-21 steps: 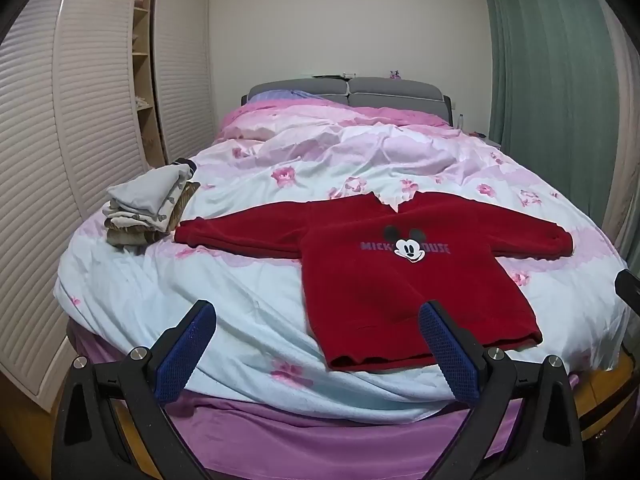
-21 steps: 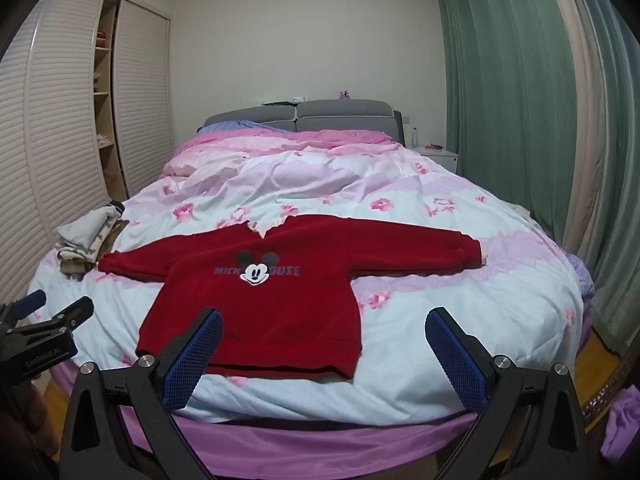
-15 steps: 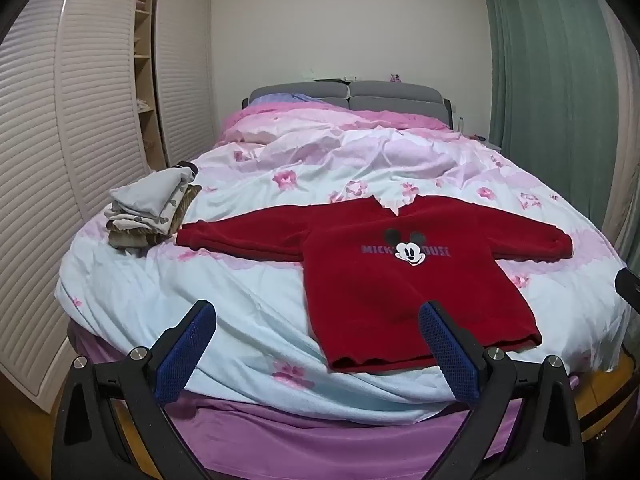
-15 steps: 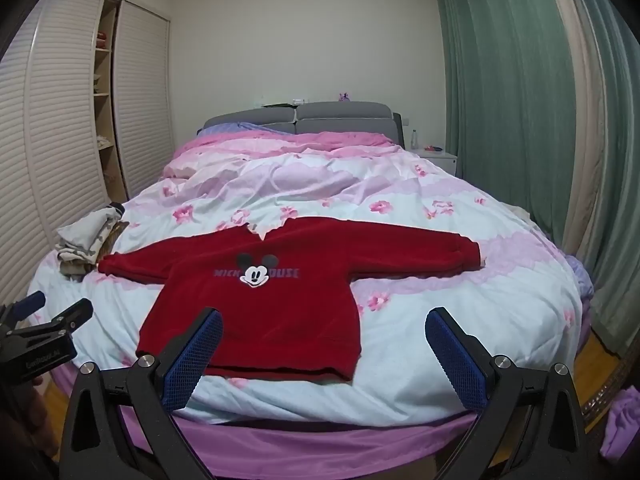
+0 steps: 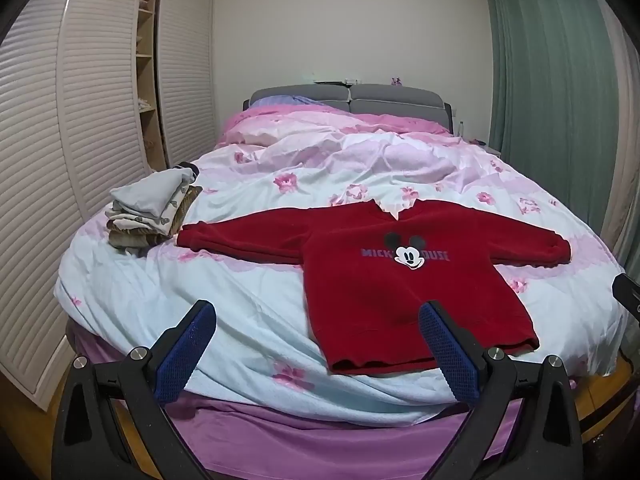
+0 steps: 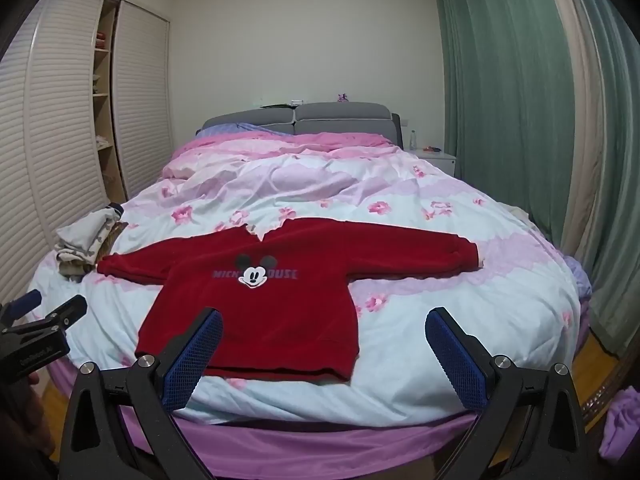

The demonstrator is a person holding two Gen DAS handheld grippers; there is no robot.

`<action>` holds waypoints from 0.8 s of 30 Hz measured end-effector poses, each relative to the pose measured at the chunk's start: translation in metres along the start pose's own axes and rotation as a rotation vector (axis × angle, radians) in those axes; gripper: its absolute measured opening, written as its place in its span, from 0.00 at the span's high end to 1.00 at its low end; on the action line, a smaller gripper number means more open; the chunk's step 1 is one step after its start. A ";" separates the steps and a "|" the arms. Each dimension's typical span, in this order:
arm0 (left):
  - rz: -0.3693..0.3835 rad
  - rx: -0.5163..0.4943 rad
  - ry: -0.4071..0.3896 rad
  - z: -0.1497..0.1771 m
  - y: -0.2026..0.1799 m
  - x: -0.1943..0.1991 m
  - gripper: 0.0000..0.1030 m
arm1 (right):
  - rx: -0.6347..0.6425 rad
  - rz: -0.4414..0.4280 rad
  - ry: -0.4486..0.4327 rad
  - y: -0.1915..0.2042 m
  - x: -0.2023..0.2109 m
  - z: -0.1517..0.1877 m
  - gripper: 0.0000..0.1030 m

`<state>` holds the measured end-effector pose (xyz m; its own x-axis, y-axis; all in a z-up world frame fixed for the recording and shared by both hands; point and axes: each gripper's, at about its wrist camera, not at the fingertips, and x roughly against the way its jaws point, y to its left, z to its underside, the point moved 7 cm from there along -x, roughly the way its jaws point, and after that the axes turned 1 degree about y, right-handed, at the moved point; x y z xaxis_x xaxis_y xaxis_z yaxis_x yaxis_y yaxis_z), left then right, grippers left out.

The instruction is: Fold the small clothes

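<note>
My left gripper [image 5: 316, 314] and right gripper [image 6: 324, 320] are both wide apart and hold nothing. The red sweater [image 6: 256, 300] lies flat on the bed [image 6: 460, 320], sleeves spread, near the folded pile [image 5: 148, 212].

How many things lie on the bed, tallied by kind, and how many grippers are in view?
Red sweater, spread flat: 1
Stack of folded clothes: 1 (pieces within it cannot be counted)
Grippers, both open and empty: 2, left gripper and right gripper
Total: 4
</note>
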<state>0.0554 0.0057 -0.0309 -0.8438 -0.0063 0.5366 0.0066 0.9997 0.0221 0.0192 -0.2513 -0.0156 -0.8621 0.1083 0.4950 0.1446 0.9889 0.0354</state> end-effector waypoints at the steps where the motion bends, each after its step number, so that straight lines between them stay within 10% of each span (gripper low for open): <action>1: 0.000 0.000 0.001 0.000 0.000 0.000 0.00 | 0.001 0.000 0.000 0.000 0.001 -0.001 0.00; 24: 0.002 0.000 0.002 -0.001 -0.003 0.002 0.00 | 0.001 0.000 -0.001 0.001 0.001 0.001 0.00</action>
<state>0.0543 0.0025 -0.0297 -0.8427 -0.0045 0.5383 0.0079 0.9998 0.0208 0.0185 -0.2503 -0.0157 -0.8627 0.1082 0.4940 0.1439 0.9890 0.0347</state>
